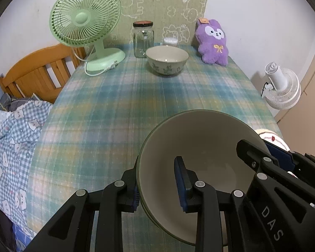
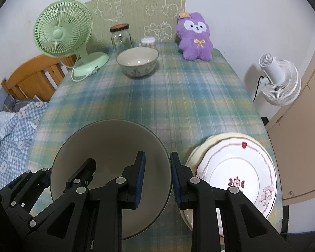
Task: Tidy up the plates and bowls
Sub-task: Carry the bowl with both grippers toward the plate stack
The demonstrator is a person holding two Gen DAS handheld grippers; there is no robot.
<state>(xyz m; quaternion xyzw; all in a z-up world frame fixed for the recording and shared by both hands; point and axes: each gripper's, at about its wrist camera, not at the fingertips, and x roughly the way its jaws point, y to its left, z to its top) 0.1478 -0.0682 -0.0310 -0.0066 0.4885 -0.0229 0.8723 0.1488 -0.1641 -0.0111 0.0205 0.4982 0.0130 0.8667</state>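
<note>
Holding one big bowl (image 1: 199, 168) together, both claws pinched its rim. The left claw (image 1: 158, 185) was closed on the rim at about 9 o'clock on the bowl, one pad inside and one outside. The right claw (image 2: 157, 180) was closed on the rim at about 3 o'clock, the same way.

The big bowl sat low over the near end of the desk (image 1: 115, 105). I could not tell if it touched the cloth.

A small bowl (image 1: 167, 59) with leaf patterns stood far off at 12 o'clock, near the back of the desk. It was straight ahead of both claws, so I think the big bowl had to travel that way. The left claw looked a bit more in line with it.

A stack of plates (image 2: 237, 174) lay at 3 o'clock, just beside the right claw.
</note>
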